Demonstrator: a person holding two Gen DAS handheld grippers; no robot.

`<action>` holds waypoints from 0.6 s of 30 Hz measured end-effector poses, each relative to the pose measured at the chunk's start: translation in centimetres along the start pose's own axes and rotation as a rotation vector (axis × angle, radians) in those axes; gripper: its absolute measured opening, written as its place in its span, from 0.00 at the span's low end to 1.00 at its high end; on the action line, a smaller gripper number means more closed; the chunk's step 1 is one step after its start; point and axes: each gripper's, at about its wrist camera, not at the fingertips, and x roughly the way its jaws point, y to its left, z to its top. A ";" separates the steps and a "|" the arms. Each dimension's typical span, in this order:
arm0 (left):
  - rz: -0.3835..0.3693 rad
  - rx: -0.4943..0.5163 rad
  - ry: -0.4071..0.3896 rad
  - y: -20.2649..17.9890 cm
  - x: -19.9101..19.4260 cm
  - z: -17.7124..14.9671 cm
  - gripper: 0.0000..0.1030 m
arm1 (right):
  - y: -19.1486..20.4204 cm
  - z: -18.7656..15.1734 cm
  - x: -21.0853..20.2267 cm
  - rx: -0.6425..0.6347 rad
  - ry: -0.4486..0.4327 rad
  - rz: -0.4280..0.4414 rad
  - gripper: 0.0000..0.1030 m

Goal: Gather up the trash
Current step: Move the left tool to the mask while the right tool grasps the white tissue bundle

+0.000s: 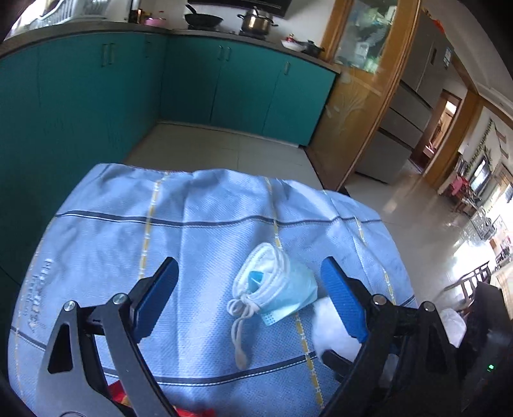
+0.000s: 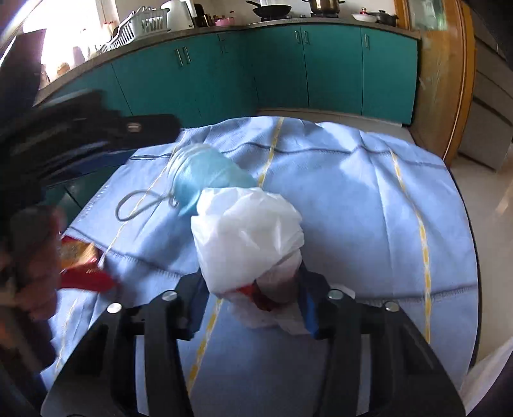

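A crumpled white plastic bag (image 2: 253, 234) with a scrap of red wrapper at its base is clamped between the blue pads of the right tool (image 2: 253, 308), raised just over the blue checked cloth (image 2: 352, 199) that covers the counter. Just beyond the bag, a rolled blue face mask (image 1: 275, 285) lies on the cloth, its white ear loops trailing toward the camera. In the left wrist view the mask is seen between the spread pads of the left tool (image 1: 253, 295) — nothing is touched by them, and the tool stands released. A white edge of the bag is seen beside the right-hand pad there. A red and yellow snack wrapper (image 2: 81, 259) lies on the cloth at the near left edge, close to the person's hand (image 2: 35, 256), which is blurred. Behind the counter stand teal kitchen cabinets (image 1: 224, 77) — a wok (image 1: 203, 20) and a steel pot (image 1: 255, 21) are seen on top.
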 end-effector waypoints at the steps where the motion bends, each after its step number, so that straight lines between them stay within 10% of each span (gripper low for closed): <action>1: -0.006 0.010 0.017 -0.4 0.5 -0.1 0.88 | -0.1 -0.4 -0.4 -0.004 -0.002 -0.012 0.44; 7: 0.004 0.096 0.058 -3.3 2.2 -1.7 0.83 | -2.7 -3.7 -5.1 0.061 -0.042 -0.035 0.44; 13: -0.015 0.222 0.097 -5.5 1.8 -3.8 0.30 | -4.3 -6.0 -7.2 0.103 -0.051 -0.039 0.44; 18: -0.054 0.315 0.074 -6.2 -1.9 -6.1 0.09 | -4.5 -6.8 -8.7 0.108 -0.069 -0.044 0.44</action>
